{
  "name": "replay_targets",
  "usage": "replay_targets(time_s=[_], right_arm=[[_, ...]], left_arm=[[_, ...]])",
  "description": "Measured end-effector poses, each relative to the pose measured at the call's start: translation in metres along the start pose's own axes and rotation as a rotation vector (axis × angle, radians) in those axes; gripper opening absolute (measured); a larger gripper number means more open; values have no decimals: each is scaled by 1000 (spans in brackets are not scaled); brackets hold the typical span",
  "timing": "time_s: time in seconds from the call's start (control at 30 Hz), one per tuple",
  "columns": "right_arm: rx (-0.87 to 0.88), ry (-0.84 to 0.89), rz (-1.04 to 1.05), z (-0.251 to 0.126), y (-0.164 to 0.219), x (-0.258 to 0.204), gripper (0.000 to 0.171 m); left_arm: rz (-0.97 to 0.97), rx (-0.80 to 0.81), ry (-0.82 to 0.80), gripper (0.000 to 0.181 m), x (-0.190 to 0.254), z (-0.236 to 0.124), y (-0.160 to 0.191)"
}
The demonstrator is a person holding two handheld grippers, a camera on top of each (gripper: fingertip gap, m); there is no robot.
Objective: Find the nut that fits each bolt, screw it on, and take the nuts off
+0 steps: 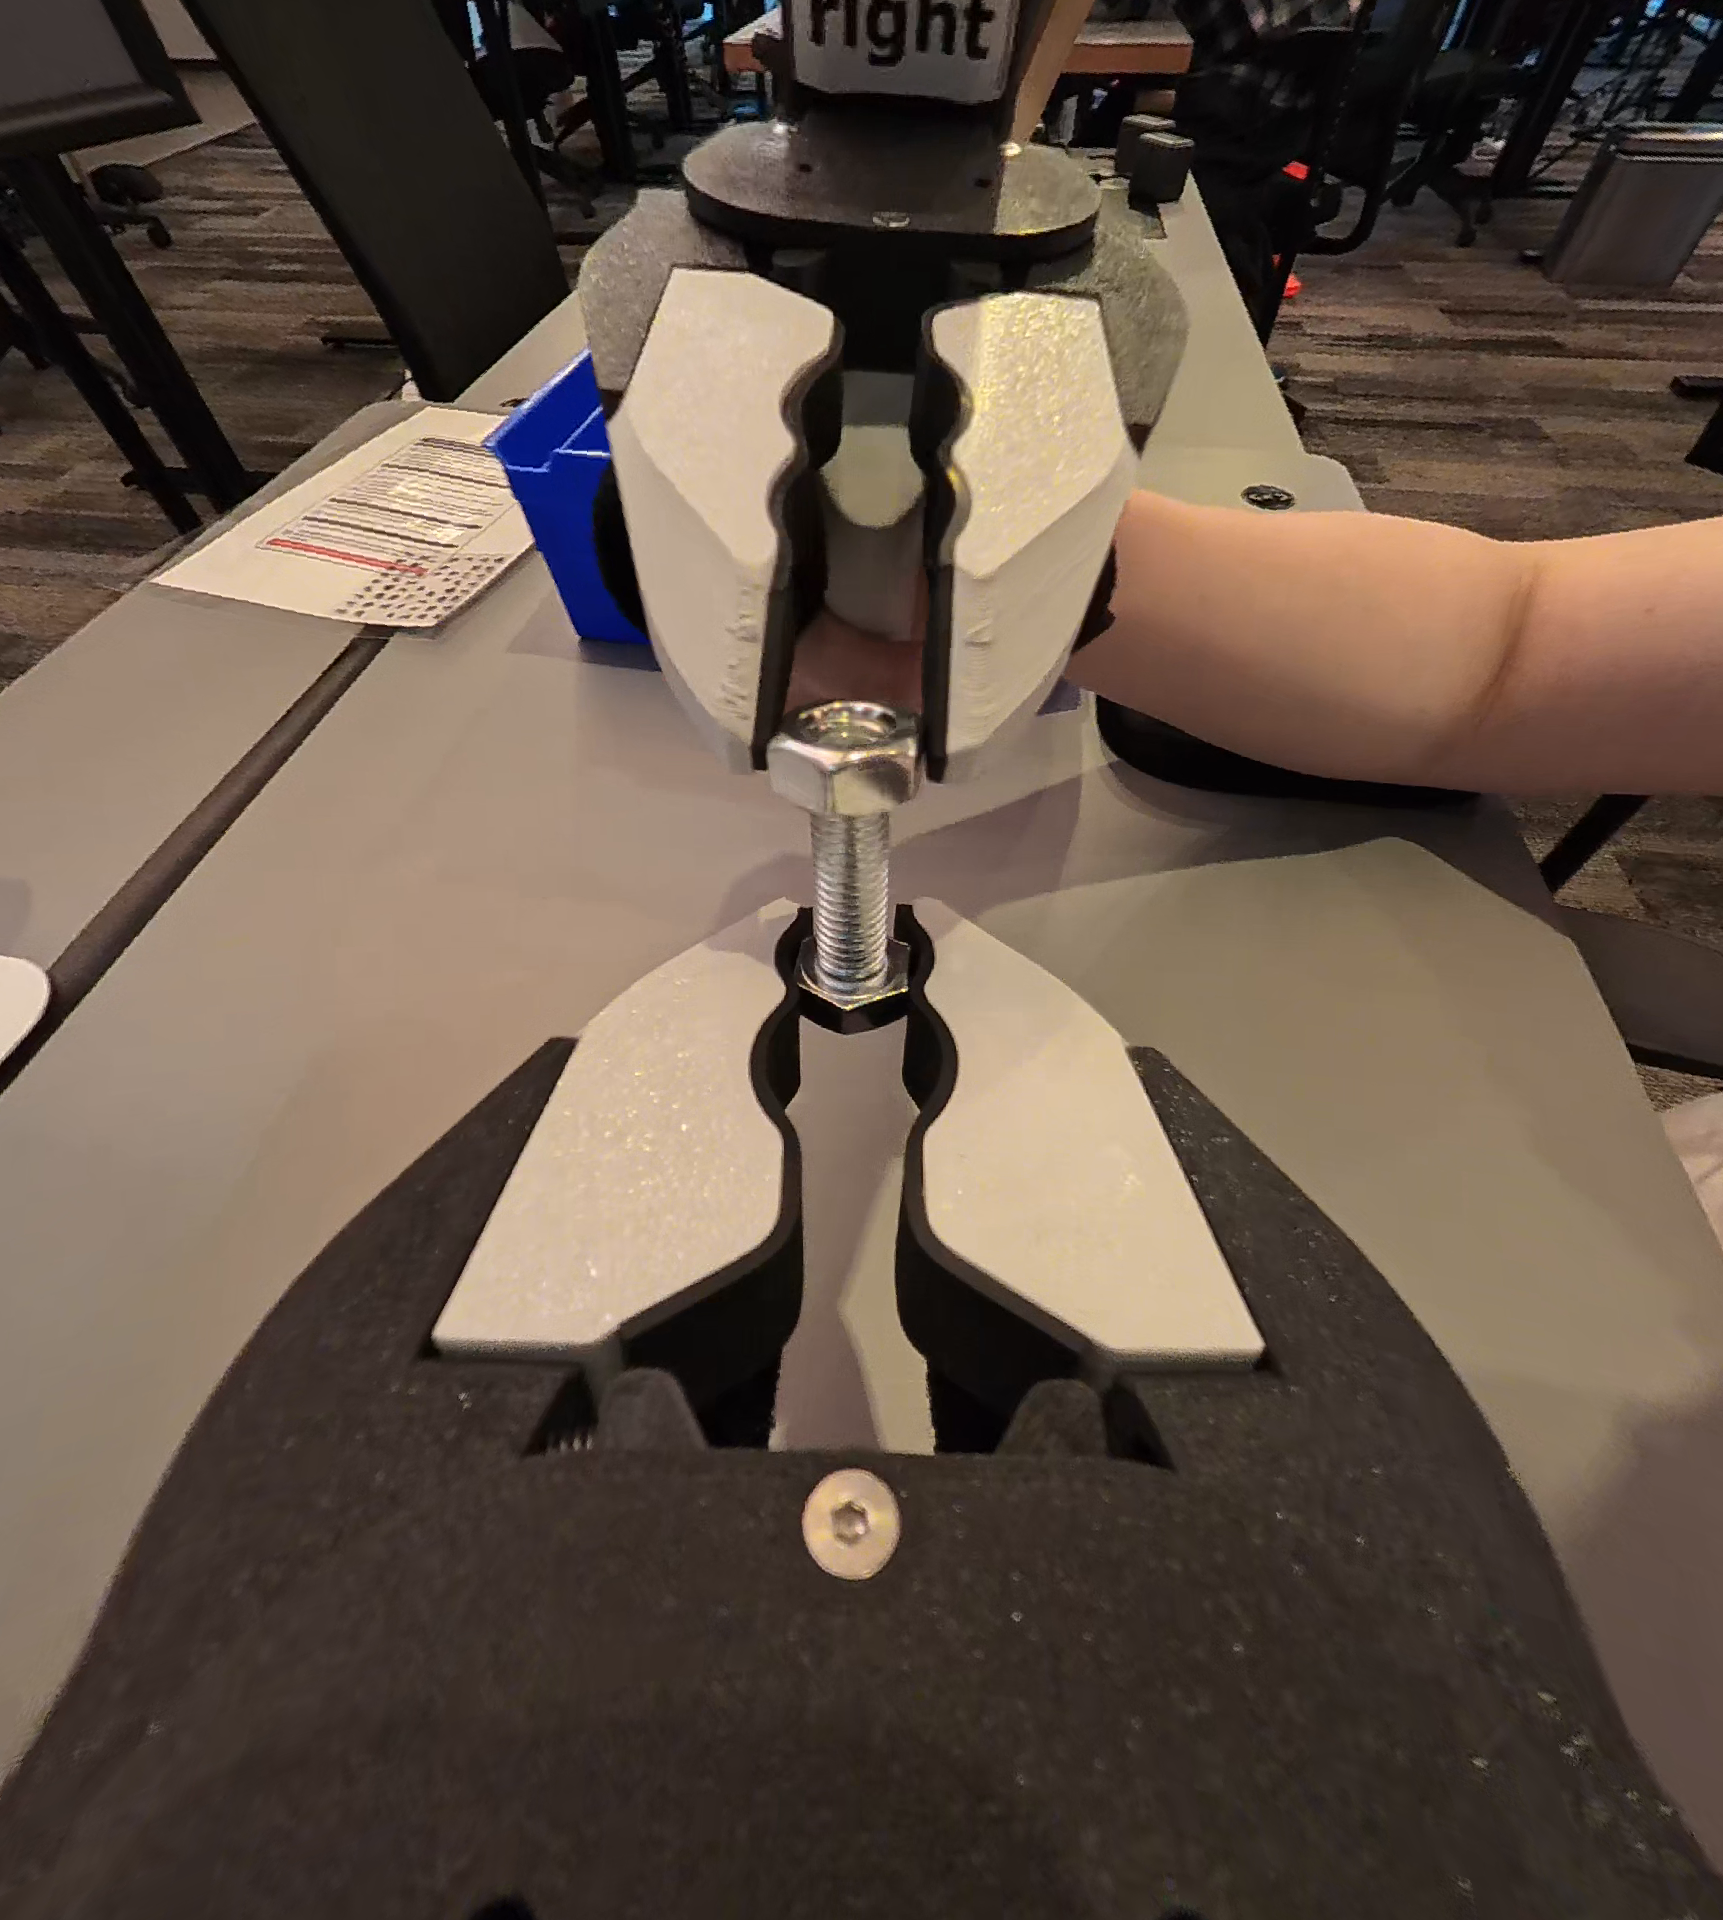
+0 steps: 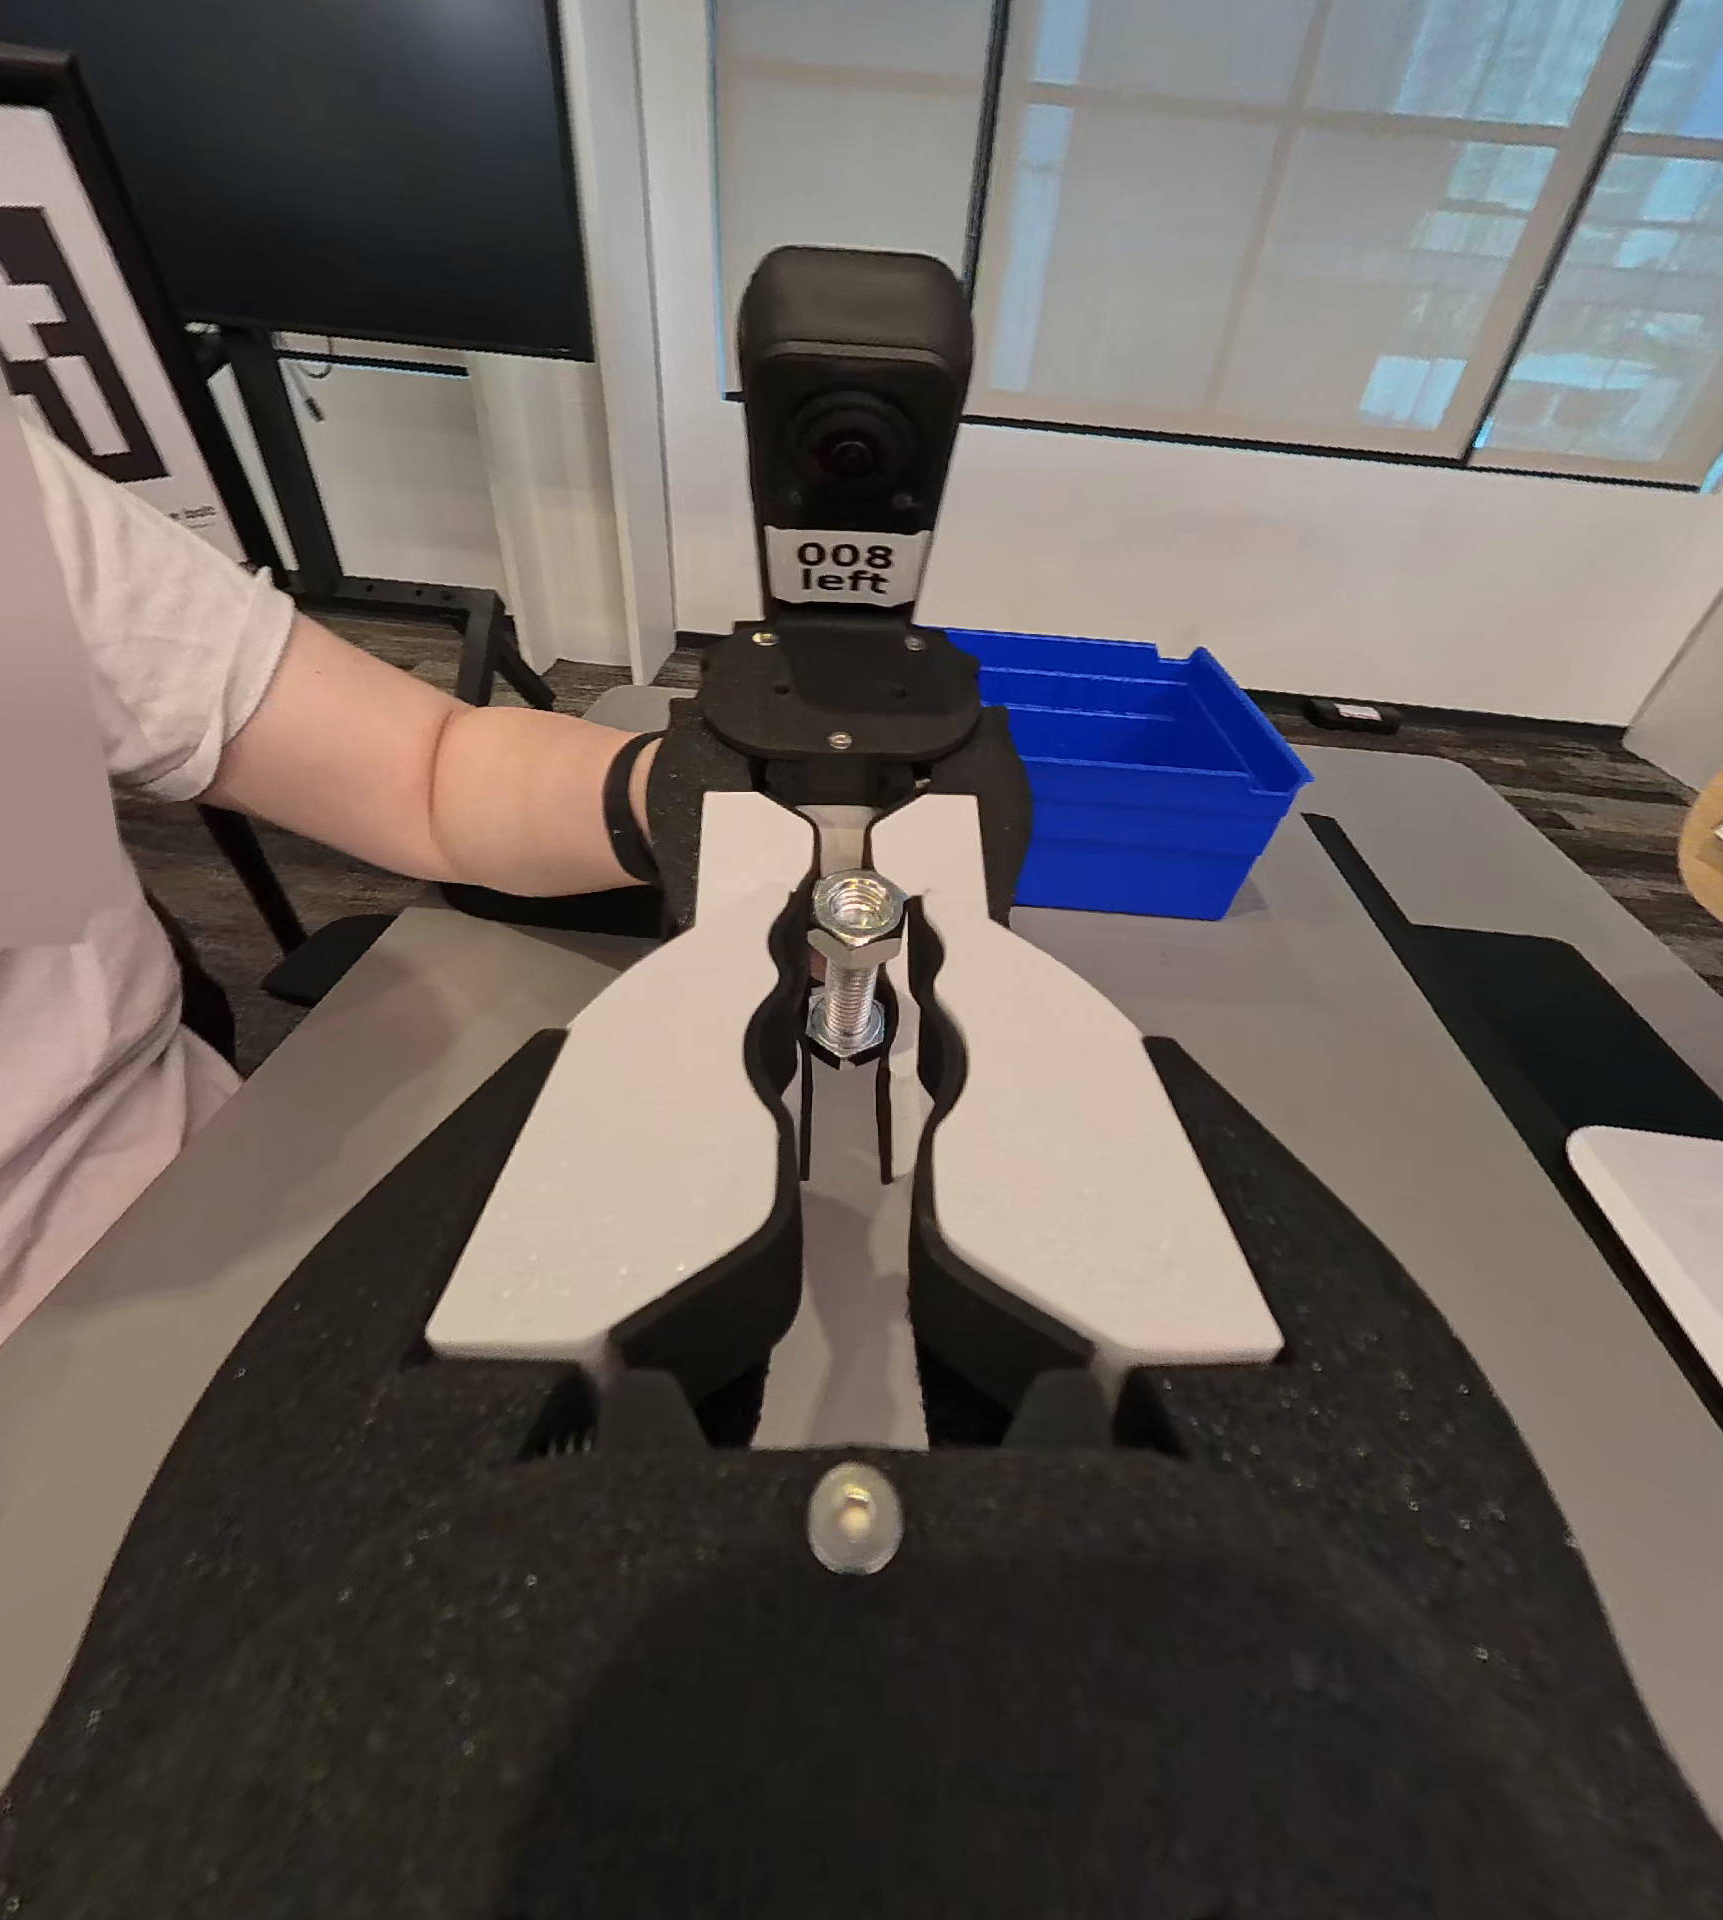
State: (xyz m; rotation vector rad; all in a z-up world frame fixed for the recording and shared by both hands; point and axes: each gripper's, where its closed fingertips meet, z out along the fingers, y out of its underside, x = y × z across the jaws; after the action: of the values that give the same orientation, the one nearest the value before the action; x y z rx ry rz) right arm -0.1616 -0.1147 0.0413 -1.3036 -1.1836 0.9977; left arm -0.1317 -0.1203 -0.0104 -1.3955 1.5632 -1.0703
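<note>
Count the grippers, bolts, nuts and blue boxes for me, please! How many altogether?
Grippers: 2, the left gripper and the right gripper
Bolts: 1, the bolt
Nuts I can be sure of: 1, the nut on the bolt's top end
Blue boxes: 1, the blue box
Total: 5

both views are bright and evenly lit. in the right wrist view daylight comes through the windows (image 2: 1356,229) at the back. soft shadows lie on the grey table (image 1: 337,935). the bolt (image 1: 849,894) and nut (image 1: 841,764) show small glints. straight lines bow toward the edges, and the black gripper bodies nearest the lens look soft.
</note>
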Motion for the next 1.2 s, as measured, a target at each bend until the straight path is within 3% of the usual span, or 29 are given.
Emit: replay_targets(time_s=[0.53, 0.87, 1.2], right_arm=[[-44, 362, 258, 18, 23, 49, 17], [-71, 615, 384, 21, 41, 61, 17], [-80, 621, 406, 21, 43, 61, 18]], left_arm=[[-108, -125, -320, 14, -55, -10, 29], [-136, -205, -425, 14, -69, -10, 48], [-149, -202, -416, 14, -69, -8, 49]])
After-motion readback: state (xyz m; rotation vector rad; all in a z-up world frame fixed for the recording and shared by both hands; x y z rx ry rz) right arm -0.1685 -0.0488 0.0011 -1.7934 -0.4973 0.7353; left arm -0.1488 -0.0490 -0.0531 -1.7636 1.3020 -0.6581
